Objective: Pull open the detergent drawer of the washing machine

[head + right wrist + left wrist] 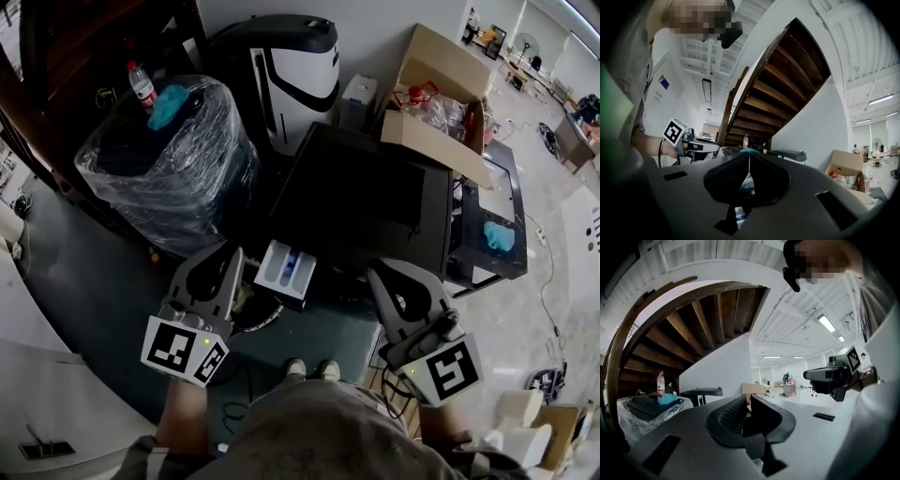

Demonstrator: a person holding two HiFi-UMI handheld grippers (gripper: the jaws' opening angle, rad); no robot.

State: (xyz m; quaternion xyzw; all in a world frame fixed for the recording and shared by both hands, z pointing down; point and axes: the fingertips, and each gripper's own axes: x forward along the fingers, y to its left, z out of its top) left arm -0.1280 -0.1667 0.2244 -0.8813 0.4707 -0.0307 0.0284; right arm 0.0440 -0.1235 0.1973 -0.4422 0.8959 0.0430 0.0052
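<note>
The washing machine (375,202), a dark box seen from above, stands on the floor (84,281) in front of the person's shoes (311,369). Its detergent drawer (286,270) is already pulled out. The drawer is a white tray with a blue insert, and it juts from the machine's front face at the corner nearest the left hand. The left tongs (228,259) hang just beside the drawer on its left and do not touch it. In the left gripper view their ribbed pads (732,414) are drawn together to a narrow slit, with nothing between them. The right tongs (379,277) hover off the other side of the drawer, over the machine's front edge. The right gripper view shows their tips meeting in a closed point, also empty. Both point roughly level, out into the room, with the underside of a wooden staircase (783,89) overhead. Behind the left tongs sits a bundle wrapped in clear plastic (169,164). A water bottle (142,86) and a blue cloth (169,105) rest on top of it. A black-and-white appliance (291,70) stands behind the machine. An open cardboard box (441,103) sits at the machine's far right corner.
</note>
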